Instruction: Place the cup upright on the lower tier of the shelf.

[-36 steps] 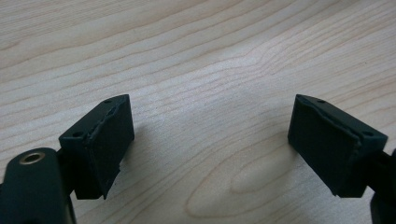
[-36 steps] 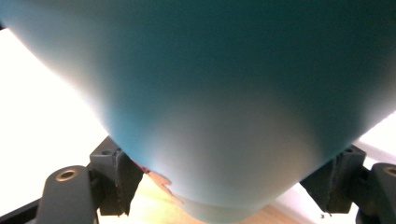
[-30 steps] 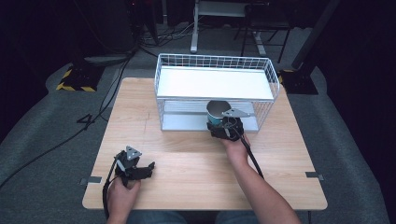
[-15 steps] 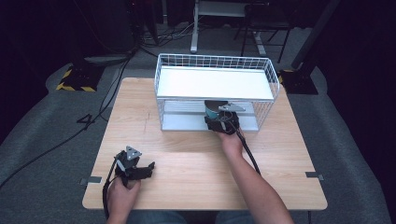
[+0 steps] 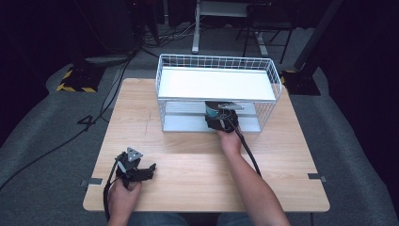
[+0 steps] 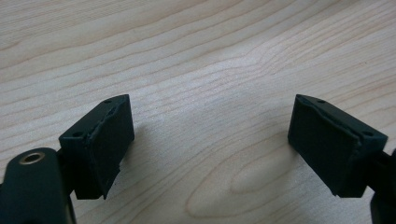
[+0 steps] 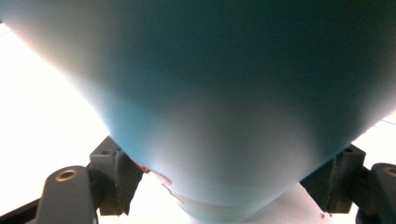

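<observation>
A teal cup (image 5: 211,112) sits between the jaws of my right gripper (image 5: 221,121), at the front opening of a white wire rack (image 5: 216,61), under its white top shelf (image 5: 216,84). In the right gripper view the teal cup (image 7: 224,93) looms very close, and the right gripper (image 7: 231,175) is shut on its lower part, one jaw pressing on each side. My left gripper (image 5: 147,170) rests low over the wooden table (image 5: 188,155) near its front left. Seen from the left gripper view, the left gripper (image 6: 210,140) is open, with bare wood between its pads.
The rack stands at the back middle of the table and has a grey lower shelf (image 5: 183,123). A cable (image 5: 249,153) trails from the right gripper along the forearm. Dark floor, cables and stands surround the table.
My right gripper has carried the teal cup forward, from just in front of the rack to under its top shelf. The left gripper has stayed where it was.
</observation>
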The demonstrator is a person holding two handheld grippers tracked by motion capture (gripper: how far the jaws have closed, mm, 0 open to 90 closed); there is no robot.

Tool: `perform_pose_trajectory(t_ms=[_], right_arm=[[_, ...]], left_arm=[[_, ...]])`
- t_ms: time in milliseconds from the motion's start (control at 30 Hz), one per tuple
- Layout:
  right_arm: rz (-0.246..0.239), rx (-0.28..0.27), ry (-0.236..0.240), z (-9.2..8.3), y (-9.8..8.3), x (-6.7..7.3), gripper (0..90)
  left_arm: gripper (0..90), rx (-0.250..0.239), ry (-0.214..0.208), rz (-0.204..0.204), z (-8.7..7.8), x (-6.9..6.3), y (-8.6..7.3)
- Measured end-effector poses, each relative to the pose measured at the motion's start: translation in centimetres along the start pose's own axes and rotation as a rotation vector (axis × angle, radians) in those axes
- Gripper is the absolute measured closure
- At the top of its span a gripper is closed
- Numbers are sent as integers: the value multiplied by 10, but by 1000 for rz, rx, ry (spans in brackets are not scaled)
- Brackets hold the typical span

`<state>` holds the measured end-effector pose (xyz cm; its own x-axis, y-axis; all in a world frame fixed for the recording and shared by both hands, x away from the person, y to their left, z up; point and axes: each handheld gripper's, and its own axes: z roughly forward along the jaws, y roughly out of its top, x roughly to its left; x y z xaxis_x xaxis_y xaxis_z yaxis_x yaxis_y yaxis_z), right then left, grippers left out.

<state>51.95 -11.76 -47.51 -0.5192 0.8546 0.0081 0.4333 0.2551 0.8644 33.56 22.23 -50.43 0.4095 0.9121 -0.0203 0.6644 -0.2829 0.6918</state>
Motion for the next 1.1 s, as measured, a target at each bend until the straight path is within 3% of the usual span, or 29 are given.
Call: perform_pose_trajectory(t_ms=[500,767,1100], right_arm=[[20,22,-12,13,-5,-3,239],[39,27,6,15,-4,-5,230],[9,31,-13,12,-1,-3,73]], left_arm=[[150,0,0,0,0,0,0],[150,0,0,0,0,0,0],[150,0,0,0,0,0,0]])
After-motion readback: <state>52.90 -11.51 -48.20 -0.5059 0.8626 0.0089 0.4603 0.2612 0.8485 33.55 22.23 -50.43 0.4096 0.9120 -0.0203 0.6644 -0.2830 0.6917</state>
